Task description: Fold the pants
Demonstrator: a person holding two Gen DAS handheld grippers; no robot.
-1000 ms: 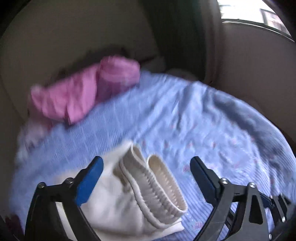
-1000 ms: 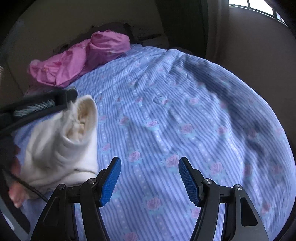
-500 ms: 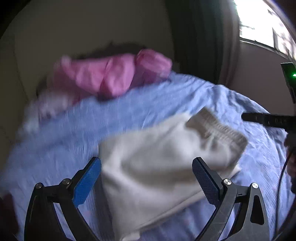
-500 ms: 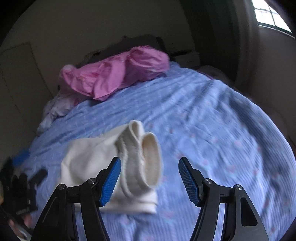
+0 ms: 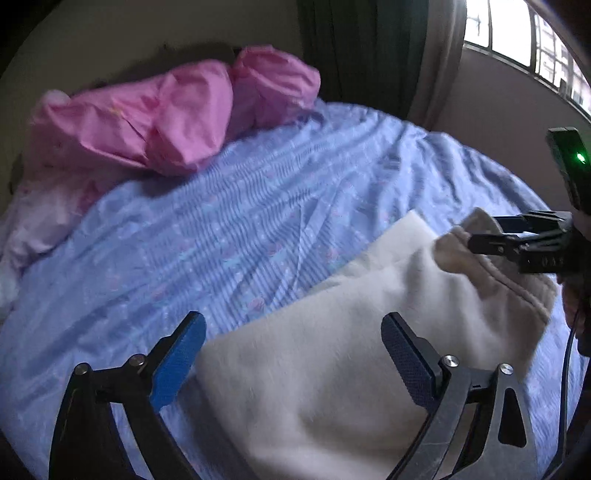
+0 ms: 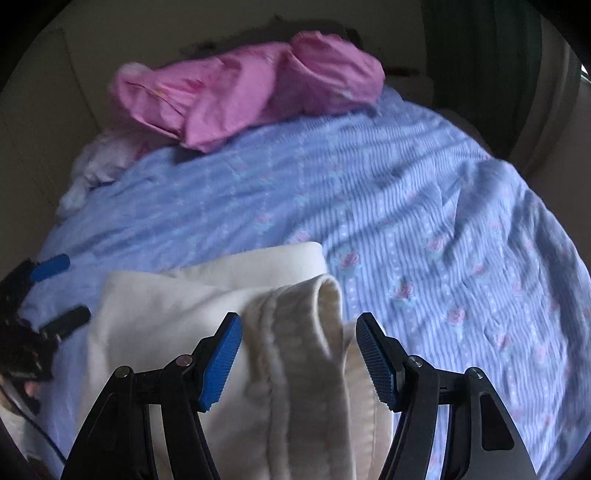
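Note:
Cream folded pants (image 5: pixel 332 350) lie on the blue striped bedsheet (image 5: pixel 240 229). My left gripper (image 5: pixel 293 350) is open above the pants' left part, jaws wide apart. My right gripper (image 6: pixel 299 350) is open with the ribbed waistband (image 6: pixel 310 332) between its fingers, not clamped. The right gripper also shows in the left wrist view (image 5: pixel 484 234) at the waistband end. The left gripper shows at the left edge of the right wrist view (image 6: pixel 59 291), beside the pants (image 6: pixel 184 314).
Pink bedding (image 5: pixel 166 110) is piled at the head of the bed, also in the right wrist view (image 6: pixel 251 92). A dark curtain (image 5: pixel 354 48) and a window (image 5: pixel 517 33) stand behind. The sheet (image 6: pixel 443 240) stretches to the right.
The right gripper has come down around the waistband end of the pants. The left gripper has shifted left along the pants. Both stay open.

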